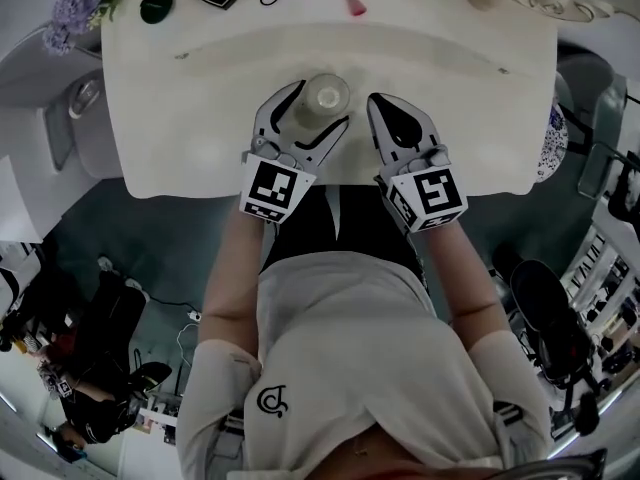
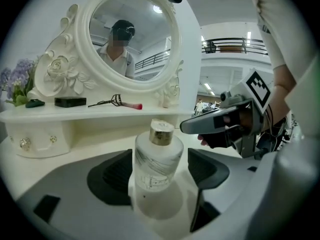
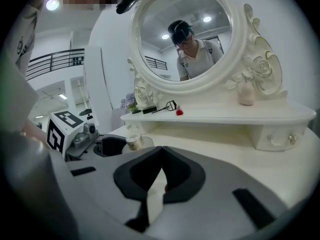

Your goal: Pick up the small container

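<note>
The small container is a frosted glass bottle point(image 1: 322, 98) with a gold cap, upright on the white dressing table point(image 1: 200, 118) near its front edge. My left gripper point(image 1: 320, 106) stands open around it. In the left gripper view the bottle point(image 2: 157, 159) stands between the two dark pads with a thin gap on each side. To the bottle's right, my right gripper point(image 1: 386, 110) rests low over the table with its jaws shut and nothing in them. In the right gripper view the jaw tips point(image 3: 160, 156) meet, and the bottle point(image 3: 134, 142) shows at the left.
An oval mirror point(image 2: 131, 39) in a white carved frame rises behind a raised shelf point(image 2: 90, 113). On the shelf lie a black compact point(image 2: 70, 102), an eyelash curler point(image 2: 107, 102), a pink-tipped brush point(image 2: 131, 105) and purple flowers point(image 2: 15, 81). A pink vase point(image 3: 246, 96) stands at its right end.
</note>
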`<state>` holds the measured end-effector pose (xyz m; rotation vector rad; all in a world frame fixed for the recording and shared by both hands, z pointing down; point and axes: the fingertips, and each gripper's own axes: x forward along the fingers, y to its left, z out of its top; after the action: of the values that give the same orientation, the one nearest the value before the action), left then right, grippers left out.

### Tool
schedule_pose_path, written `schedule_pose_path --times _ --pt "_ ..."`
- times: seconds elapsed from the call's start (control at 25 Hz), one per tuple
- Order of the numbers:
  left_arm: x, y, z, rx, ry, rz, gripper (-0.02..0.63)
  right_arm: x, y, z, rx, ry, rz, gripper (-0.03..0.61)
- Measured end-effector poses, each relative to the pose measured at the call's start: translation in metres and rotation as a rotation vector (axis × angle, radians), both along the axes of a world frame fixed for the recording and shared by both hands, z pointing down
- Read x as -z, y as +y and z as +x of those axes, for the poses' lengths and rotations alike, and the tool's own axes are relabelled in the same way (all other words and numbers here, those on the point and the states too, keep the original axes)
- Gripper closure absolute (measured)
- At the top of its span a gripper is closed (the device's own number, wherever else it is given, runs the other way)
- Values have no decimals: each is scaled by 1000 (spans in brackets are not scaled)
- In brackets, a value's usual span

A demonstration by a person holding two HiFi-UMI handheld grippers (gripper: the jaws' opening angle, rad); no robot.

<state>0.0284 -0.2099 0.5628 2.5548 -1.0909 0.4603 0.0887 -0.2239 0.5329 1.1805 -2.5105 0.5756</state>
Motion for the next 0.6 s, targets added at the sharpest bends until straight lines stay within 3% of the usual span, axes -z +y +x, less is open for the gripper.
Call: schedule_pose_path --times 0.36,0.6 --pt "-6 -22 15 25 -37 31 253 -3 -16 0 30 -31 -23 572" --pt "-15 -27 17 54 -103 50 252 -3 -27 6 29 -38 -20 571"
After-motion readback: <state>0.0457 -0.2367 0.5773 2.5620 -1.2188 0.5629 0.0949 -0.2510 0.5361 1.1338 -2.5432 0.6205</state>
